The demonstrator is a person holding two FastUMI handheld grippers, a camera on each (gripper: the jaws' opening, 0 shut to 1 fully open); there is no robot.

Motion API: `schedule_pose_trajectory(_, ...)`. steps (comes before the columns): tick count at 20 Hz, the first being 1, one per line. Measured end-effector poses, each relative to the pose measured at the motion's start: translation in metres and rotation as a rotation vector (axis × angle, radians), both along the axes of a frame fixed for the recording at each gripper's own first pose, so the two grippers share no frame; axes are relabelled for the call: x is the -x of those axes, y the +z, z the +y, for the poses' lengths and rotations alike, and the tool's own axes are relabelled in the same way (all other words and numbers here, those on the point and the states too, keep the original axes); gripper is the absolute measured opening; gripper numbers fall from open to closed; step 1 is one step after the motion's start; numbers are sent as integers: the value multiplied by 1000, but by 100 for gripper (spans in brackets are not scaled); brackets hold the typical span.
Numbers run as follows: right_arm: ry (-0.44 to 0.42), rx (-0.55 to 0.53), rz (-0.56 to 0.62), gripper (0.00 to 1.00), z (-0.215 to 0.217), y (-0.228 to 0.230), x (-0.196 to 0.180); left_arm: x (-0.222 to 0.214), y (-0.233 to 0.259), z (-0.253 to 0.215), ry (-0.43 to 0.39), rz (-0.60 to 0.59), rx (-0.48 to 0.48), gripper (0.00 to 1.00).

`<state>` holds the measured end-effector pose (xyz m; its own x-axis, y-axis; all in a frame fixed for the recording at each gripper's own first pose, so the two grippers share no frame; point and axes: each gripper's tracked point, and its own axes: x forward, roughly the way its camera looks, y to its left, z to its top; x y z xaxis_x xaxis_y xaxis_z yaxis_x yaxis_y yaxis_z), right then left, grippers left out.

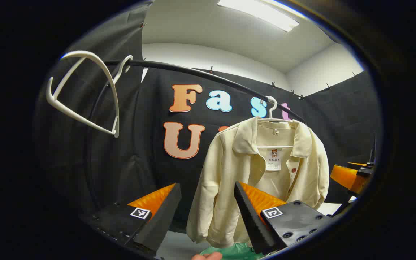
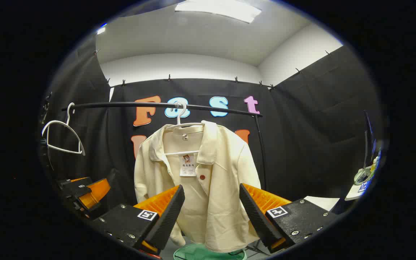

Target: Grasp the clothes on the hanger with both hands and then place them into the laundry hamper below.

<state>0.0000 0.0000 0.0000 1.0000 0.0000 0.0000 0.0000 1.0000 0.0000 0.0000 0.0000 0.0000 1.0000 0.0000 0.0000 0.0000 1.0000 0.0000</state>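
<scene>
Below shirt: green hamper | contents unseen | shirt on hanger

Both views near, level, facing the hung shirt.

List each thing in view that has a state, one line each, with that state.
cream shirt: hanging on its white hanger on the rail, front open, not grasped.
spare hanger: on the rail, bare.
green hamper: below the shirt, its rim showing.
left gripper: fingers open, short of the shirt.
right gripper: fingers open, holding nothing.
</scene>
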Motion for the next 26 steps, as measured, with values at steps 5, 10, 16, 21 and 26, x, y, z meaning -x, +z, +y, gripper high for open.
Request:
schedule_pose_trajectory(5, -5, -3, 2, 94, -3, -1, -1, -1, -2, -1, -6, 1, 8, 100)
schedule_pose_trajectory(10, 10, -6, 12, 94, 1, -6, -5, 1, 0, 4, 8, 2, 5, 96)
schedule_pose_trajectory(16, 19, 4, 10, 94, 5, -2, -4, 2, 4, 7, 15, -12, -5, 96)
schedule_pose_trajectory(21, -16, 21, 0, 94, 3, -5, -23, 5, 2, 1, -6, -5, 2, 96)
schedule_pose_trajectory(26, -15, 35, 12, 94, 19, -17, -75, 4, 4, 1, -9, -8, 2, 100)
